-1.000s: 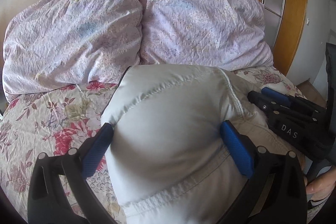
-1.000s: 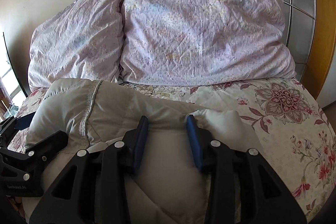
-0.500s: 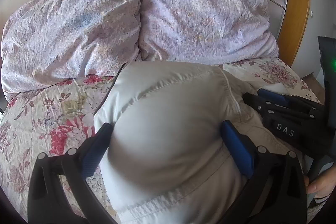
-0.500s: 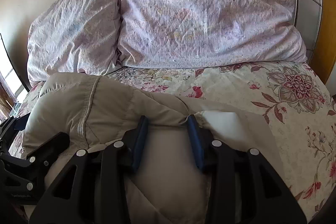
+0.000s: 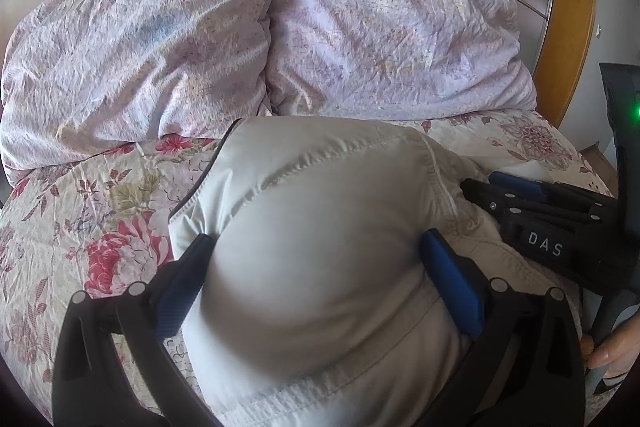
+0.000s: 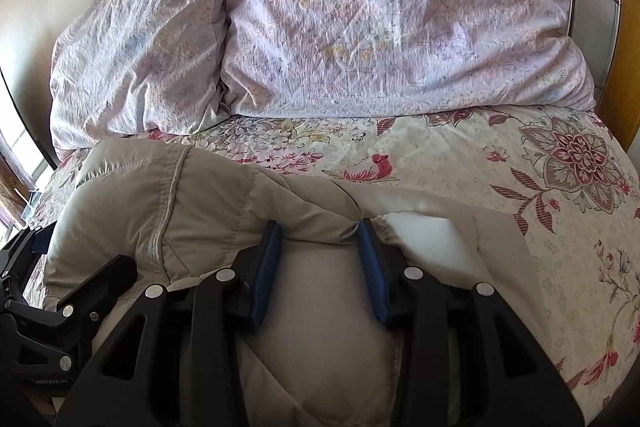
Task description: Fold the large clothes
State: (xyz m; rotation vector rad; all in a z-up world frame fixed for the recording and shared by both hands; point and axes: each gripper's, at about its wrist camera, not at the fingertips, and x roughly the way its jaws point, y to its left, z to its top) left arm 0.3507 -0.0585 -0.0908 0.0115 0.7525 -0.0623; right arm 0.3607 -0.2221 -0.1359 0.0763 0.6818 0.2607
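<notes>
A puffy pale grey-beige padded jacket (image 5: 312, 211) lies bunched on the floral bedsheet (image 5: 80, 211). My left gripper (image 5: 316, 247) is shut on a thick bulging fold of the jacket, its blue pads (image 5: 452, 279) pressed into both sides. My right gripper (image 6: 320, 235) is shut on another fold of the jacket (image 6: 208, 211), with a white lining patch (image 6: 432, 239) just to its right. The right gripper also shows in the left wrist view (image 5: 540, 219), close on the right.
Two large crumpled lilac pillows (image 5: 380, 19) (image 5: 132, 39) lean against the wall at the head of the bed. A wooden frame and grey panels (image 5: 568, 7) stand at the right. The bedsheet (image 6: 540, 163) lies bare to the right of the jacket.
Both grippers have moved forward toward the pillows, carrying the gripped jacket folds with them. The jaws have not changed.
</notes>
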